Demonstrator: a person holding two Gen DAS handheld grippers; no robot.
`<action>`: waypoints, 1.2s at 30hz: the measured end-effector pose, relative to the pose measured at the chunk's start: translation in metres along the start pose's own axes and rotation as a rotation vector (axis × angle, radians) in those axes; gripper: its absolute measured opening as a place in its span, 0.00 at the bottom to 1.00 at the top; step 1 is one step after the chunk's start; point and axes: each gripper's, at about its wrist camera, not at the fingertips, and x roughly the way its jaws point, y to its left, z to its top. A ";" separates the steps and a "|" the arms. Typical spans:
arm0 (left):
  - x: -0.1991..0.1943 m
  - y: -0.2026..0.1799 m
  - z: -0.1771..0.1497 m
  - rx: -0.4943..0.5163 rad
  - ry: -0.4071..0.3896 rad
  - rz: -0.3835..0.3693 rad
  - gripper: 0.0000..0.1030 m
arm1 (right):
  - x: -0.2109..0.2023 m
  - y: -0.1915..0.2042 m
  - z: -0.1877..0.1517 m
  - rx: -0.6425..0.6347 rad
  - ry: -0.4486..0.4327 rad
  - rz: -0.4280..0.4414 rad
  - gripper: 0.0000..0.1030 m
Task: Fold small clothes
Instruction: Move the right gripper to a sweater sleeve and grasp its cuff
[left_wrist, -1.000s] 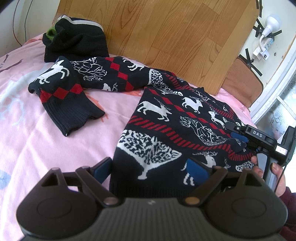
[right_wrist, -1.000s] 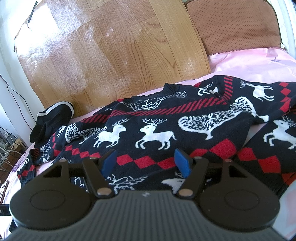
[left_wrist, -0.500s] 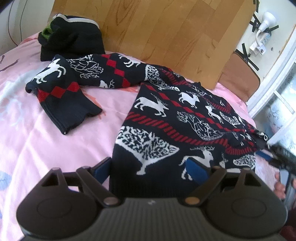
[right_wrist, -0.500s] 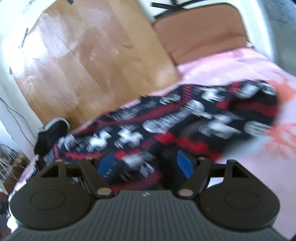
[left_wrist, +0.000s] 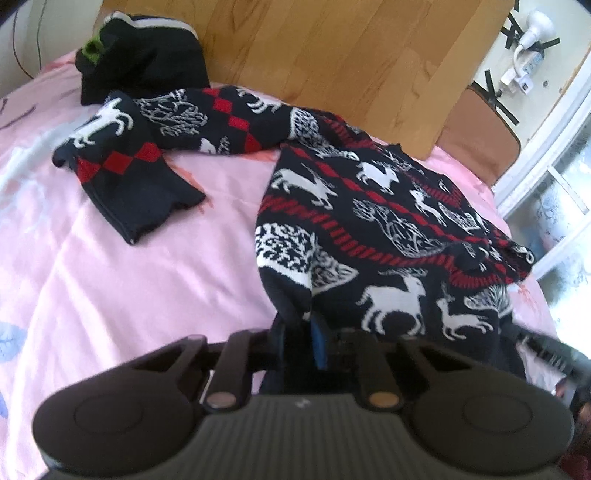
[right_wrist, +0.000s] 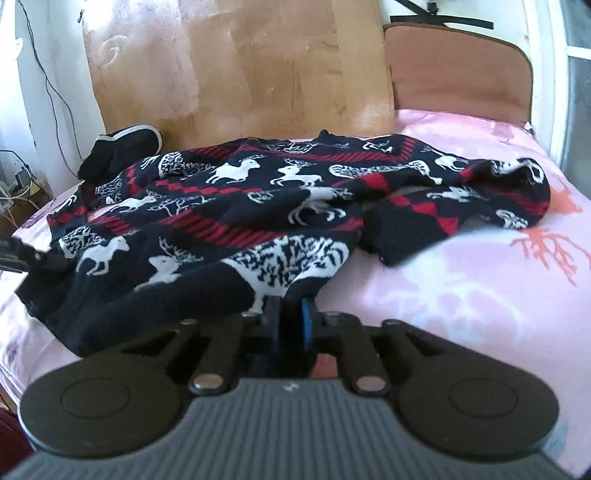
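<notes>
A black knit sweater (left_wrist: 369, 229) with white deer and red bands lies spread on the pink bedsheet (left_wrist: 110, 277). Its left sleeve (left_wrist: 122, 173) stretches out to the left, cuff bent toward me. My left gripper (left_wrist: 297, 325) is closing, its jaws pinching the bottom hem at the sweater's left corner, and the cloth puckers up there. In the right wrist view the sweater (right_wrist: 258, 206) is rumpled. My right gripper (right_wrist: 290, 314) is likewise closing on the hem at the right corner. The right sleeve (right_wrist: 424, 221) lies folded across the body.
A dark folded garment (left_wrist: 140, 55) with a white stripe sits at the head of the bed against the wooden headboard (left_wrist: 332, 55). A brown cushion (right_wrist: 454, 70) stands at the far right corner. A window runs along the bed's right side.
Both grippers went from wide open to shut on the sweater's bottom hem. The right gripper slid across to the sweater's right corner, and the hem now bunches up at both grips.
</notes>
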 end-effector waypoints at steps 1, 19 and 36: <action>-0.004 -0.003 -0.001 0.015 0.005 -0.015 0.12 | -0.007 -0.007 0.008 0.032 -0.010 0.005 0.10; -0.040 -0.011 0.007 0.136 -0.010 0.008 0.32 | -0.052 -0.164 0.034 0.431 -0.065 -0.196 0.46; 0.090 -0.092 0.053 0.137 0.067 -0.004 0.40 | 0.038 -0.228 0.111 0.053 -0.262 -0.724 0.08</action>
